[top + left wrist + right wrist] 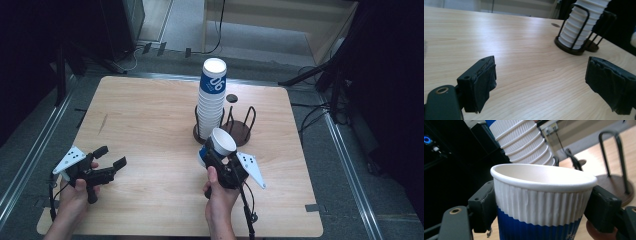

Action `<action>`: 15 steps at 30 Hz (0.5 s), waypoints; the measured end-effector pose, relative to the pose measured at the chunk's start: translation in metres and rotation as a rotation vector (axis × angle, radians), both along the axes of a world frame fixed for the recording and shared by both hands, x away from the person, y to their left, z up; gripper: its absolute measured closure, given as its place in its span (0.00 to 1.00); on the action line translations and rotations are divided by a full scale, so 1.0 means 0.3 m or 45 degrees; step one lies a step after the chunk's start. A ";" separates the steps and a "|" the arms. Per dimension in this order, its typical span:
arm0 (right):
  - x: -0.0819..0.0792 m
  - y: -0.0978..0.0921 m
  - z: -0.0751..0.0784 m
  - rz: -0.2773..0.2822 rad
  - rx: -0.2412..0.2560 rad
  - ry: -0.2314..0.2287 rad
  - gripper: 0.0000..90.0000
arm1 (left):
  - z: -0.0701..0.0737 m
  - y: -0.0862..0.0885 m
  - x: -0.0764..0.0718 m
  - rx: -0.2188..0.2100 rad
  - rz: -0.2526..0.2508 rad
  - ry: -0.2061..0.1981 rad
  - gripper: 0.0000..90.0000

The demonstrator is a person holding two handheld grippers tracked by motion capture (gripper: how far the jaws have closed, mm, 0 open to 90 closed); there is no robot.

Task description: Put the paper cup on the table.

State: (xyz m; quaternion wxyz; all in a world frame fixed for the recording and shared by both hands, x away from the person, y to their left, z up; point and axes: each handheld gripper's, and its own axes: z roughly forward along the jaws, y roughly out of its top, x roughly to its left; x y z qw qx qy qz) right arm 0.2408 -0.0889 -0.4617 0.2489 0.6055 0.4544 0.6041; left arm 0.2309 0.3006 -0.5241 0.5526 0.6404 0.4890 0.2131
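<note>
A tall stack of blue and white paper cups stands in one ring of a dark wire cup holder near the table's middle back. My right gripper is shut on a single blue and white paper cup, held just in front of the holder, mouth tilted up. In the right gripper view the cup sits between both pads, with the stack behind it. My left gripper stays open and empty, low over the table's front left. The left gripper view shows the stack in its holder at upper right.
The wooden table has bare room on its left half. A small dark round disc lies behind the holder. The holder's second ring stands without cups. Cables and dark stands crowd the floor around the table.
</note>
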 end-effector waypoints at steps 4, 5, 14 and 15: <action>0.003 -0.016 0.005 -0.021 -0.075 -0.016 0.23 | -0.002 0.019 0.002 0.007 0.032 0.000 0.12; 0.003 -0.018 0.006 -0.028 -0.091 -0.023 0.23 | -0.003 0.023 0.002 0.015 0.038 -0.002 0.12; 0.006 -0.035 0.013 -0.054 -0.312 -0.172 0.23 | -0.014 0.050 0.006 0.071 0.087 0.014 0.12; 0.007 -0.038 0.012 -0.052 -0.338 -0.186 0.23 | -0.014 0.051 0.006 0.081 0.098 0.017 0.15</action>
